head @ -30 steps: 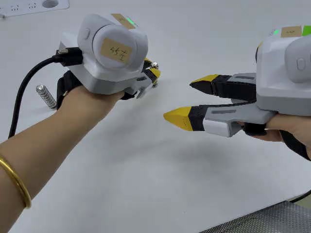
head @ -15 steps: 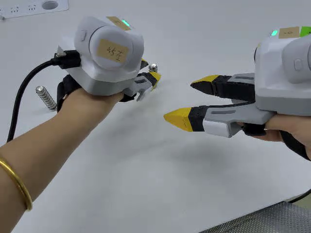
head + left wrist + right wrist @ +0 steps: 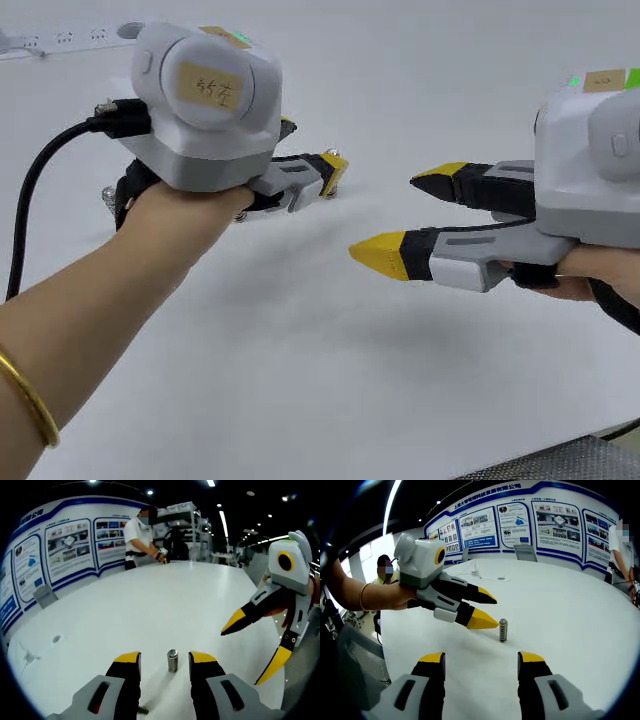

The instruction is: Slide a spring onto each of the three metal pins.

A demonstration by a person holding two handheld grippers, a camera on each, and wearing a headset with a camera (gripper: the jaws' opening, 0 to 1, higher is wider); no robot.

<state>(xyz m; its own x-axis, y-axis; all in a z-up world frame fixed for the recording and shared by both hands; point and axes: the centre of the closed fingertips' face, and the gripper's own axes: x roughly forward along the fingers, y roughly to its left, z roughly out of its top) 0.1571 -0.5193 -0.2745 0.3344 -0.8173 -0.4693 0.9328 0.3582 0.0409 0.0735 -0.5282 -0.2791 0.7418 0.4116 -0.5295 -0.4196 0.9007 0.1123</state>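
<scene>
Two tongs, the left tongs (image 3: 495,613) and right tongs (image 3: 394,214), are held released above the white counter (image 3: 300,360). One upright pin (image 3: 172,660), seemingly already sprung, is framed between the left jaws and could be toppled if clipped by a jaw. One loose spring (image 3: 107,194) is glimpsed behind the left wrist.

Spring (image 3: 172,660): bare metal, ribbed, shiny. Tabletop (image 3: 300,380) under spring: white, smooth, matt. Shells of left gripper (image 3: 495,613), right gripper (image 3: 385,215): white plastic, slight gloss. Label (image 3: 209,87) on left gripper: tan paper. Bangle (image 3: 30,395): polished gold-coloured metal.
</scene>
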